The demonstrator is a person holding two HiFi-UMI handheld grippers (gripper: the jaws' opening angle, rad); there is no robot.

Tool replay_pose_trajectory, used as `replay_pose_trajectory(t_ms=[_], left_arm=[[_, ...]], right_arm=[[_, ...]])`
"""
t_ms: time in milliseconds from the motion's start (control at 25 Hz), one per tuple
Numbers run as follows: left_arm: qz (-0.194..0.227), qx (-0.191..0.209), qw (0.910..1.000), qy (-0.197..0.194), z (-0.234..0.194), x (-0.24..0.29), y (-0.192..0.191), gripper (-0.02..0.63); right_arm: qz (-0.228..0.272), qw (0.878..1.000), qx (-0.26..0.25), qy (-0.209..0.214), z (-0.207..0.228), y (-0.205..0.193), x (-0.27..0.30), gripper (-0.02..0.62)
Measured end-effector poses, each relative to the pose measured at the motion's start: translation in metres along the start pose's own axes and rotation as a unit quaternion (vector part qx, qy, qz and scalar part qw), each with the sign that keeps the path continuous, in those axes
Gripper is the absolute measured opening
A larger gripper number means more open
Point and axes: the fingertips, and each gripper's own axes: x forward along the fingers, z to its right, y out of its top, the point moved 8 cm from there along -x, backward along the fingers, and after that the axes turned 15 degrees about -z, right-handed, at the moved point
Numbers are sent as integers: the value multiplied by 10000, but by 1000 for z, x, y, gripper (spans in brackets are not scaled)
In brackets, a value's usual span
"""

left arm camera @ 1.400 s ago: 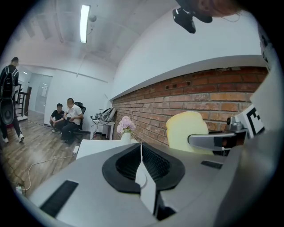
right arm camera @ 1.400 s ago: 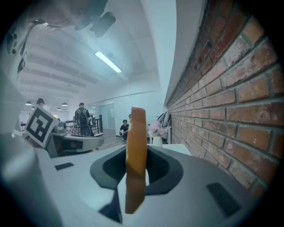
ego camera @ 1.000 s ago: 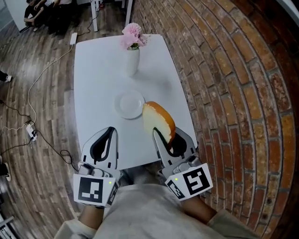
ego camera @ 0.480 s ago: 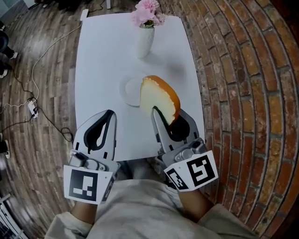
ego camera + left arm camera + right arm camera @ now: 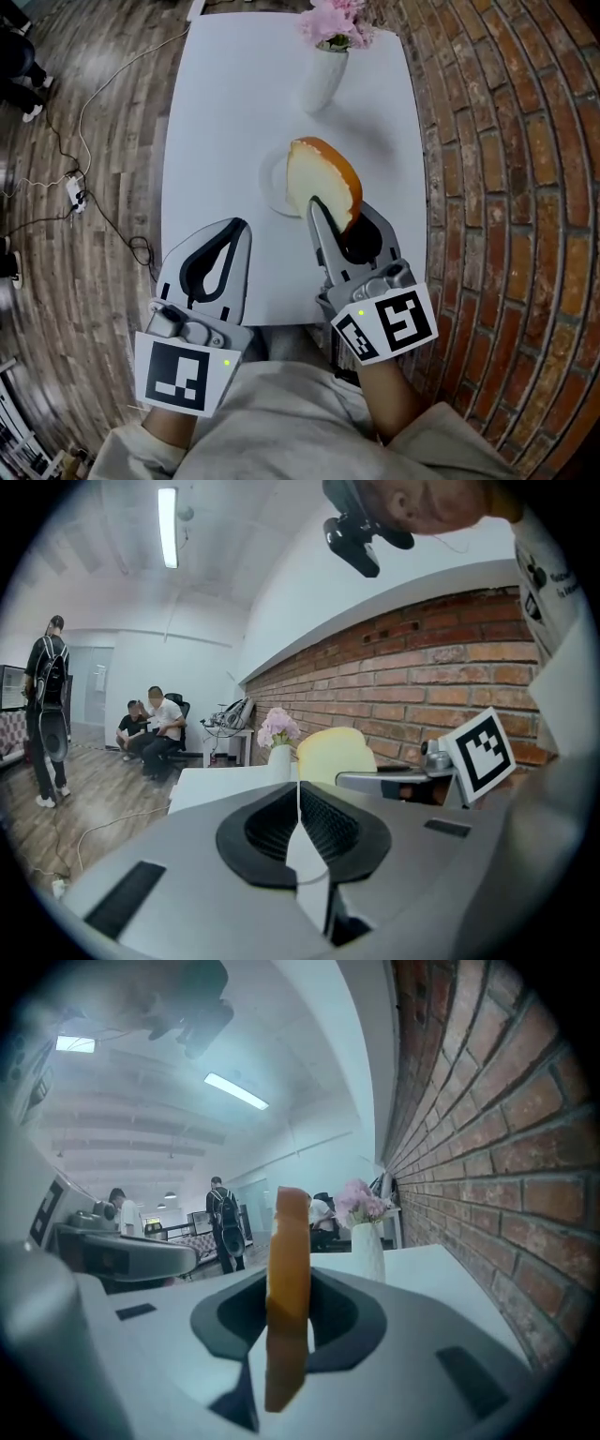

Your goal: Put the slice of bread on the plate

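The slice of bread, pale with an orange-brown crust, stands on edge between the jaws of my right gripper, which is shut on it. It hangs over the right part of the small white plate on the white table, and it hides most of the plate. In the right gripper view the bread shows edge-on between the fingers of the right gripper. My left gripper is shut and empty above the table's near edge, left of the plate. In the left gripper view the left gripper has its jaws pressed together, with the bread beyond.
A white vase with pink flowers stands on the table just beyond the plate. Cables lie on the wooden floor at the left. Brick runs along the table's right side. Several people are in the room far behind.
Both grippers have moved forward over the table. The bread, earlier at the plate's near right, now hangs over the plate and covers most of it.
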Motion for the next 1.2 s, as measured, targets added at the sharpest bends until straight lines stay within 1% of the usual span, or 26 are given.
replay_pose_trajectory(t_ms=[120,320,480,600,760,1000,1200], left_arm=[[-75,-44,9999,54,-1,3,-2,17],[-83,-111,9997,178,-6,9,-2,17],[-63,-194,9993,298,-12,11,1,17],[-83,-193,9991,370,-14,12,0,17],[-146,-236,9988,404,-15,15,-1,17],[-197,-288,9985,412,-14,18,-4,17],[-276,-334,9984,373,-14,22,-6,17]], right_arm=[[-67,10000,30,65,7,-3,12,92],[-179,9998,85,98,15,-9,31,92],[-323,9994,15,154,17,-14,46,92],[-484,9985,78,244,17,-23,57,92],[-717,9963,274,392,20,-37,71,92],[-1000,9926,382,577,23,-51,88,92],[-1162,9884,598,775,23,-57,98,92]])
